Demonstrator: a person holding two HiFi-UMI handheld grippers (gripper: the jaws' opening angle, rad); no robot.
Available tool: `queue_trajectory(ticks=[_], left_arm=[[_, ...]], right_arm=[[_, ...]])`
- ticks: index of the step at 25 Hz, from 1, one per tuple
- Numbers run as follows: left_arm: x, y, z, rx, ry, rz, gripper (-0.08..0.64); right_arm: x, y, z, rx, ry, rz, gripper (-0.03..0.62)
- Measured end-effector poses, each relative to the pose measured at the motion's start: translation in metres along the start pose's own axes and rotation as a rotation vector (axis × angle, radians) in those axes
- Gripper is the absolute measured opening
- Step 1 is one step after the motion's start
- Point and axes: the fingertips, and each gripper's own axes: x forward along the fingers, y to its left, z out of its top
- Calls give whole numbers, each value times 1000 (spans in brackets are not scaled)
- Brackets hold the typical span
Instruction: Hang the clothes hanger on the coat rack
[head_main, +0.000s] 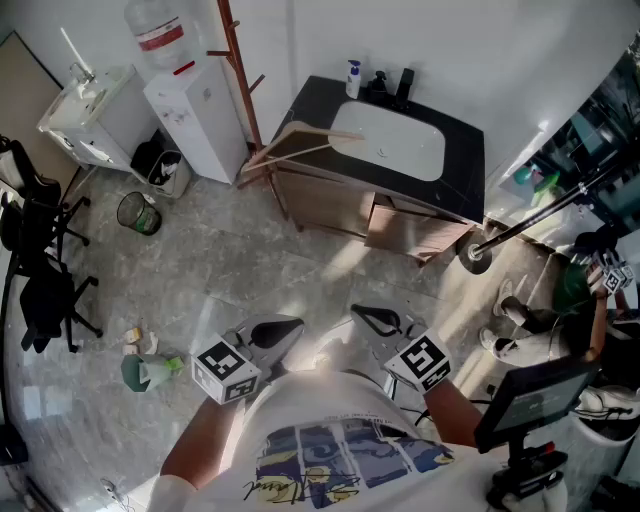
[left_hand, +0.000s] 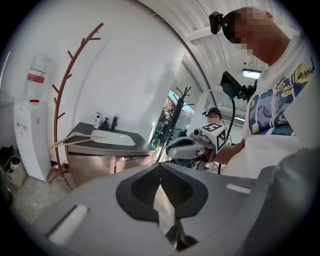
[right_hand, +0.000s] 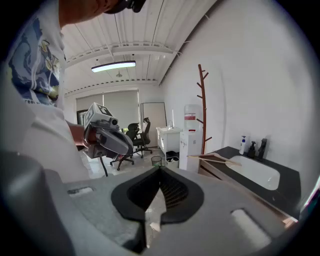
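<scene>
Water dispenser (head_main: 195, 125) beside coat rack (head_main: 237, 60)

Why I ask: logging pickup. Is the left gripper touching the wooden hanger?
Apart. Head view: a stretch of floor lies between the left gripper and the hanger on the vanity.

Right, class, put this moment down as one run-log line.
hanger: lying on vanity counter, unhung | coat rack: bare | left hand-held gripper: shut, empty | right hand-held gripper: shut, empty

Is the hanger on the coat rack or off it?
Off: the hanger lies flat on the sink counter's corner, beside the coat rack.
</scene>
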Motion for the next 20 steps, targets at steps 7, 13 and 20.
queue_trajectory(ticks=[7, 13, 20], left_arm=[[-6, 0, -10, -23, 13, 12, 2], [-7, 6, -3, -6, 14, 29, 2], [-15, 30, 6, -14, 12, -4, 2]], right_arm=[[0, 5, 0, 3, -14, 15, 3], [3, 4, 1, 8, -23, 22, 3], [28, -6, 7, 39, -4, 12, 12]])
